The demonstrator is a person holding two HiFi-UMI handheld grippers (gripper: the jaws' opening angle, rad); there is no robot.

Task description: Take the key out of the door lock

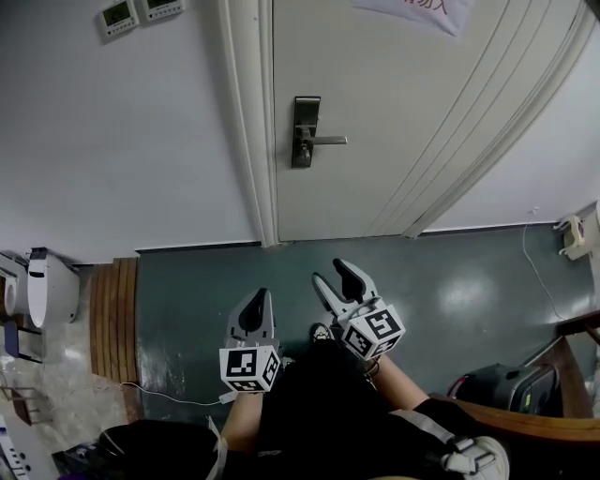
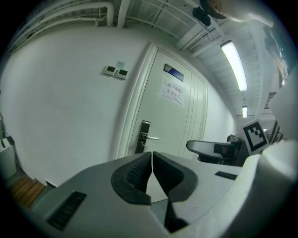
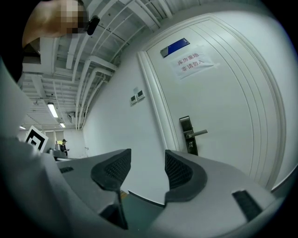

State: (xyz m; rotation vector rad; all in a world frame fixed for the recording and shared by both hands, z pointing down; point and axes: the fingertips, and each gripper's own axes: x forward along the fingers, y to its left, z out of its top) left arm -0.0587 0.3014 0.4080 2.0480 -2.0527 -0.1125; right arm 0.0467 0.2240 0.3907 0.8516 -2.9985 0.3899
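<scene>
A dark lock plate (image 1: pixel 304 132) with a silver lever handle (image 1: pixel 328 141) sits on the white door (image 1: pixel 403 103). A small key seems to hang below the handle (image 1: pixel 303 153), too small to make out well. The lock plate (image 2: pixel 143 136) shows in the left gripper view and the lock plate (image 3: pixel 188 135) in the right gripper view. My left gripper (image 1: pixel 254 309) is shut and holds nothing. My right gripper (image 1: pixel 337 279) stands open and empty. Both hang low in front of the person's body, well short of the door.
The door frame (image 1: pixel 251 122) borders a white wall with two small wall panels (image 1: pixel 139 11). A paper notice (image 1: pixel 417 11) hangs on the door. A white appliance (image 1: pixel 42 286) and wooden slats (image 1: pixel 112 319) lie at the left. A chair (image 1: pixel 525 394) and dark bag stand at the right.
</scene>
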